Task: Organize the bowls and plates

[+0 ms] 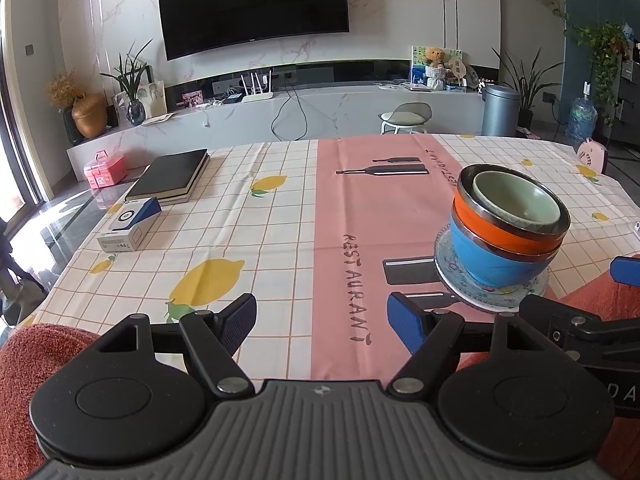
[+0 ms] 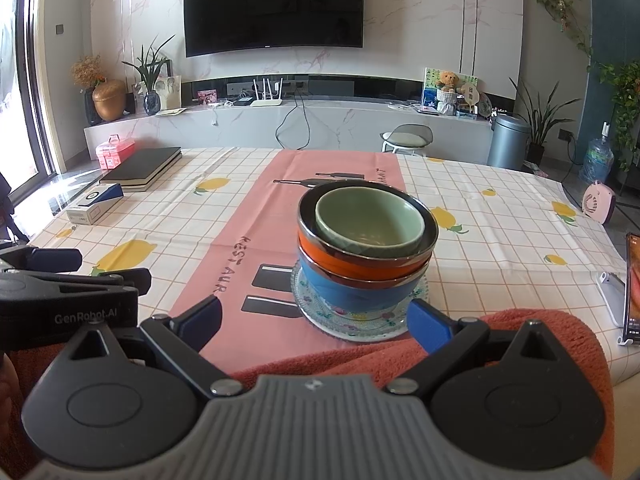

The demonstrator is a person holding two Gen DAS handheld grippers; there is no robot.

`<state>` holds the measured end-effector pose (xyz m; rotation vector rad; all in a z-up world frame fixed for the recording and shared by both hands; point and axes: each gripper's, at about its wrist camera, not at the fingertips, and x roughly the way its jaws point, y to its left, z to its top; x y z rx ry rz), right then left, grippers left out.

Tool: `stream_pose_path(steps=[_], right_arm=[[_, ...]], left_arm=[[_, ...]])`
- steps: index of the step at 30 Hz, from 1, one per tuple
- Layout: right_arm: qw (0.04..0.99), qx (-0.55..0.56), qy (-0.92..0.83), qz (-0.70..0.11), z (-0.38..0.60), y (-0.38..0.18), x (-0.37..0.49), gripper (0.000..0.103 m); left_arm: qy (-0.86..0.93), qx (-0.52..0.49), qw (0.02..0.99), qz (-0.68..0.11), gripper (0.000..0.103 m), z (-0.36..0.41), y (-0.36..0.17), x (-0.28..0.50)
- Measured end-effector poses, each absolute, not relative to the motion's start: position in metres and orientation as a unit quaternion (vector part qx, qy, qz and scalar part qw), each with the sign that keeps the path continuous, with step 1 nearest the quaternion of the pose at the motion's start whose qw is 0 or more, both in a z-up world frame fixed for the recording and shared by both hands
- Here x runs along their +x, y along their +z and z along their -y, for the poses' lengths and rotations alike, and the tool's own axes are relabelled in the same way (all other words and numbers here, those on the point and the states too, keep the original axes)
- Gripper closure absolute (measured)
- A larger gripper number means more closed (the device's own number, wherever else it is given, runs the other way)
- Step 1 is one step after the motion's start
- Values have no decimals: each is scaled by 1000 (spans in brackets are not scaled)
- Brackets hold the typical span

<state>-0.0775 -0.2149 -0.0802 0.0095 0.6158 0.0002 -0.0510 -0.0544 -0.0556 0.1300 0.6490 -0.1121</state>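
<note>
A stack stands on the pink table runner: a patterned glass plate [image 2: 362,326] at the bottom, a blue bowl [image 2: 360,292] on it, an orange bowl [image 2: 352,262] in that, and a green bowl [image 2: 370,220] on top. The stack also shows in the left wrist view, with the plate [image 1: 456,280], blue bowl [image 1: 492,260], orange bowl [image 1: 500,232] and green bowl [image 1: 520,200]. My left gripper [image 1: 322,320] is open and empty, to the left of the stack. My right gripper [image 2: 316,318] is open and empty, just in front of the stack.
Two black books [image 1: 172,176] and a small blue-and-white box [image 1: 130,228] lie at the table's far left. A red towel [image 2: 440,352] covers the near edge. A phone on a stand [image 2: 632,288] is at the right edge. A pink fan [image 2: 600,202] sits far right.
</note>
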Motion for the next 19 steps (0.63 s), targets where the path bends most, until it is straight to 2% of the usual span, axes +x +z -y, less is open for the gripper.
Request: stream_pose_path(steps=[19], right_arm=[[952, 3, 4, -306, 211, -81, -77, 6]], left_arm=[[-57, 59, 945, -315, 15, 54, -53, -51]])
